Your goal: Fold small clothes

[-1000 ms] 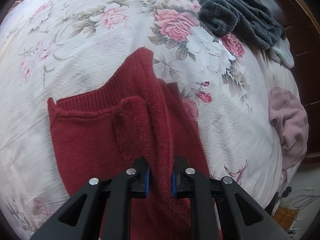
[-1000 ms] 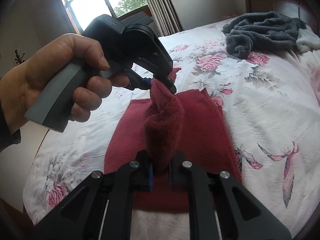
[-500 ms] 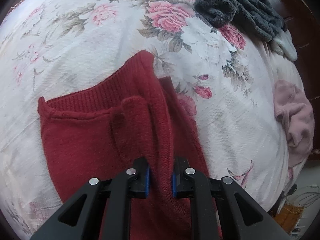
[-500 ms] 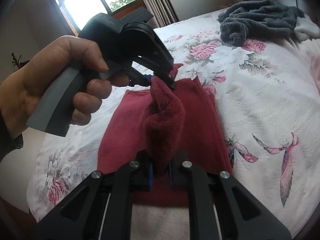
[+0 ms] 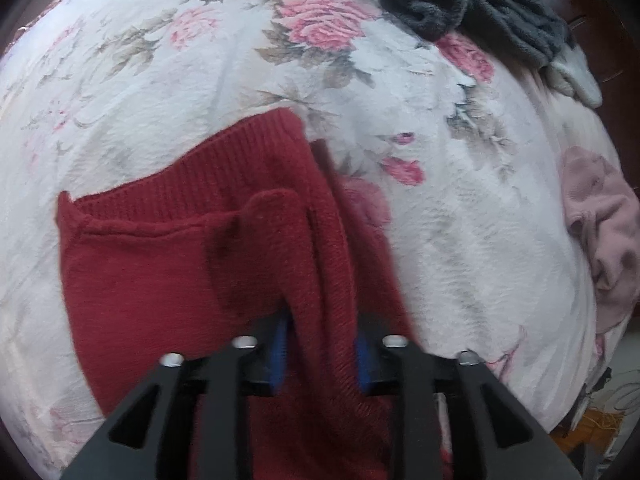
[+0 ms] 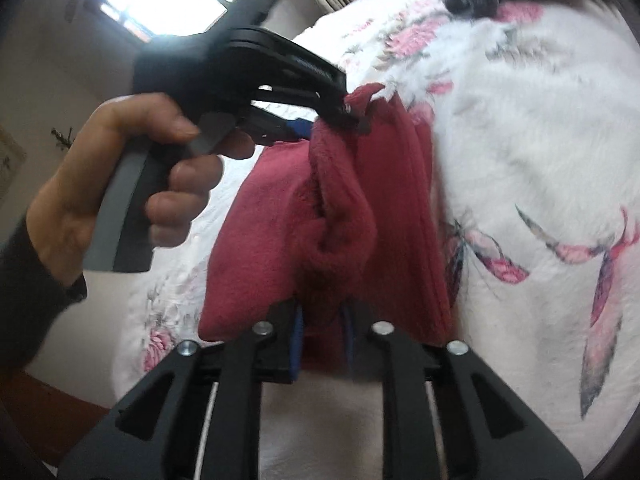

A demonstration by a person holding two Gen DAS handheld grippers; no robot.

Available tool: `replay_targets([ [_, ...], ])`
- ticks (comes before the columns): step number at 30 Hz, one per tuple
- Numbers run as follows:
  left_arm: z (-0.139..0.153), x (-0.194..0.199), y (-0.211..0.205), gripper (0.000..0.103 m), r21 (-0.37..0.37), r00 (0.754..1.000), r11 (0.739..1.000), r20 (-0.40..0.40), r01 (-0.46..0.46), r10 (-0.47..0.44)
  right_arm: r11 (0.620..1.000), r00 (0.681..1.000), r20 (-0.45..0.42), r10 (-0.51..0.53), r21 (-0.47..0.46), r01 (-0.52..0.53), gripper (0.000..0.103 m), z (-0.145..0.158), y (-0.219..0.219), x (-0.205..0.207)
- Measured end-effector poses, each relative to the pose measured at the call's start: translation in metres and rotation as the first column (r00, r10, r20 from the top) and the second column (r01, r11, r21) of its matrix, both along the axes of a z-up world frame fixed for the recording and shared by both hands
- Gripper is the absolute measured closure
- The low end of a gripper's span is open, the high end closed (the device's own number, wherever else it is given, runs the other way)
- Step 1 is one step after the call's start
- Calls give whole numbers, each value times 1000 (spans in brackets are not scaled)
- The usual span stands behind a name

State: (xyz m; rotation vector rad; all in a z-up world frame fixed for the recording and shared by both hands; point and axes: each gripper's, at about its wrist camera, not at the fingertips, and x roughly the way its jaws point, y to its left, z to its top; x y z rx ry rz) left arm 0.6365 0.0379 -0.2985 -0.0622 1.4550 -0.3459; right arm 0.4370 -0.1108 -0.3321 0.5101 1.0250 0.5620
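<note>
A dark red knit garment lies on the floral bedspread, with one edge lifted into a raised fold. My left gripper is shut on that fold, red cloth bunched between its blue pads. In the right wrist view the same garment hangs in a twisted ridge between both grippers. My right gripper is shut on the near end. The left gripper, held by a hand, pinches the far end.
A grey fleece garment lies crumpled at the far side of the bed, with a white piece beside it. A pink garment sits near the right bed edge. Dark wooden furniture stands behind. A window is at upper left.
Both grippers keep their hold. The right wrist view has tilted and closed in on the left gripper, and the raised fold has shifted sideways over the garment's body.
</note>
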Motion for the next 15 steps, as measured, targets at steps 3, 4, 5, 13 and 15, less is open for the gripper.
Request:
replay_targets([
  [3, 13, -5, 13, 35, -67, 998, 998, 50, -21, 25, 993, 998, -65, -22, 116, 30, 76, -16, -13, 5],
  [4, 17, -6, 18, 35, -82, 998, 996, 61, -28, 33, 988, 996, -83, -27, 151, 40, 75, -22, -17, 6],
  [5, 22, -8, 27, 34, -105, 996, 994, 74, -41, 49, 981, 995, -100, -30, 188, 48, 71, -27, -20, 6],
  [13, 39, -77, 90, 34, -258, 993, 964, 77, -70, 93, 897, 980, -191, -56, 421, 133, 49, -49, -36, 15],
  [15, 40, -100, 106, 34, -287, 991, 954, 74, -86, 112, 896, 976, -208, -60, 421, 145, 45, -52, -32, 19],
])
